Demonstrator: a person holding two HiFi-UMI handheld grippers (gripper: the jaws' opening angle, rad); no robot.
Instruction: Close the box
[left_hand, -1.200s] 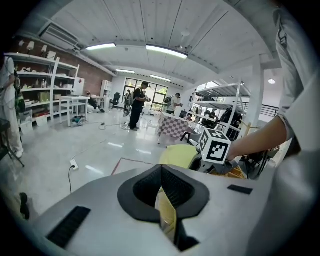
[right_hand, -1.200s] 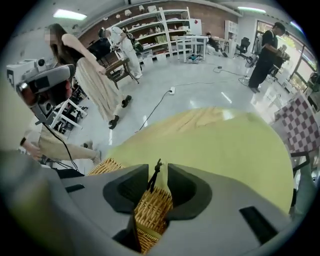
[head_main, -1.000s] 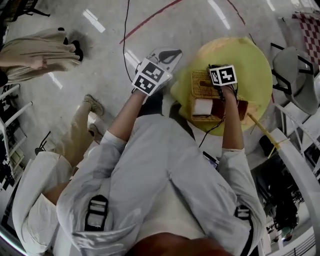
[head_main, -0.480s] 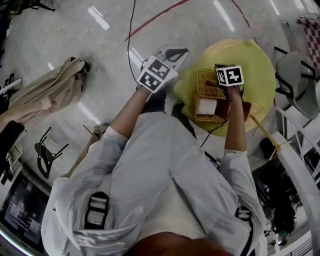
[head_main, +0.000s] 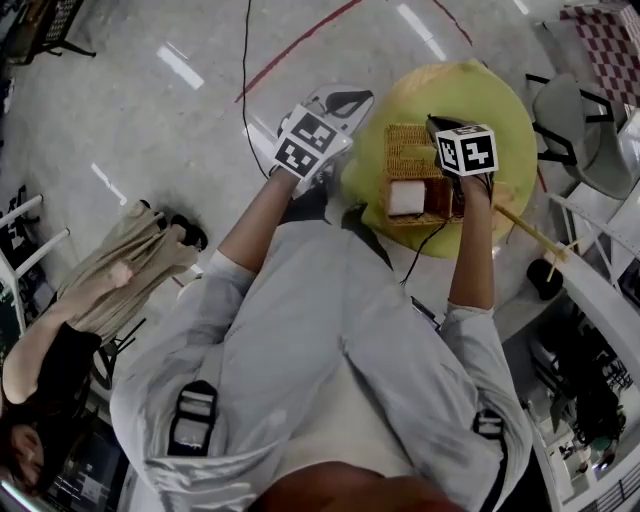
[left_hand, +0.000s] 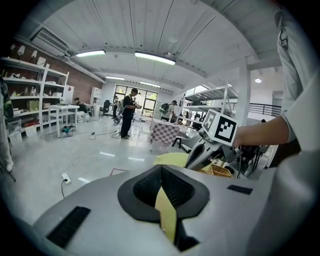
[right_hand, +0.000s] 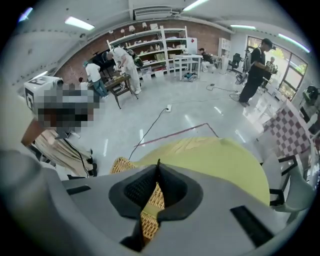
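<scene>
Long white ceiling strip lights light the room brightly and evenly, throwing streaky glare on the glossy grey floor, with soft shadows, sharp focus, and heavy fisheye bending and dark corners in every view.

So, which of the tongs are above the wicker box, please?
The right tongs: jaws just closed, nothing clearly between them, above the open wicker box on the yellow table. The left tongs hang beside the table, above the floor.

A yellow-topped round table carries 1 wicker box.
</scene>
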